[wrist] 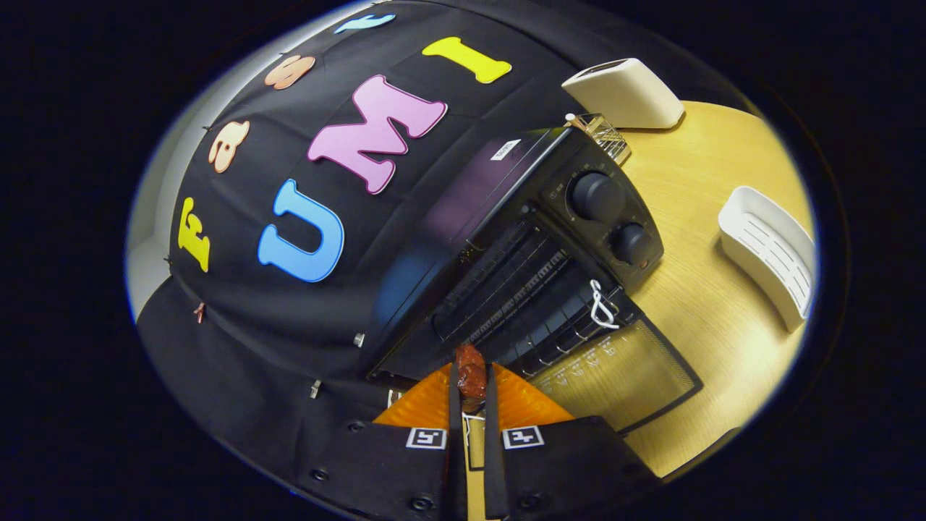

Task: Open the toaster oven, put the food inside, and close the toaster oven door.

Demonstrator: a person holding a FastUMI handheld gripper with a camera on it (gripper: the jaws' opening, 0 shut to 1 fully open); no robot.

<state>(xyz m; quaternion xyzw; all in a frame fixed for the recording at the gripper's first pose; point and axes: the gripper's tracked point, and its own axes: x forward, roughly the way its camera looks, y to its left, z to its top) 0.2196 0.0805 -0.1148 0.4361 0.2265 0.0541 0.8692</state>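
Observation:
The black toaster oven (506,217) stands on the wooden table with its glass door (622,376) folded down flat and open. Inside I see the wire rack (521,297) in the dark cavity. Two round knobs (597,195) sit on the panel beside the opening. My gripper (472,380) is shut on a reddish-brown piece of food (470,373), both fingers pressing its sides. The food hangs just before the oven's opening, over the hinge end of the door. The view is tilted, so the oven looks slanted.
A white toaster-like box (626,94) stands behind the oven, with a small wire rack (604,134) next to it. A white slotted tray (770,253) lies on the wooden table (716,181) beyond the knobs. A white cord loop (600,304) hangs at the oven front.

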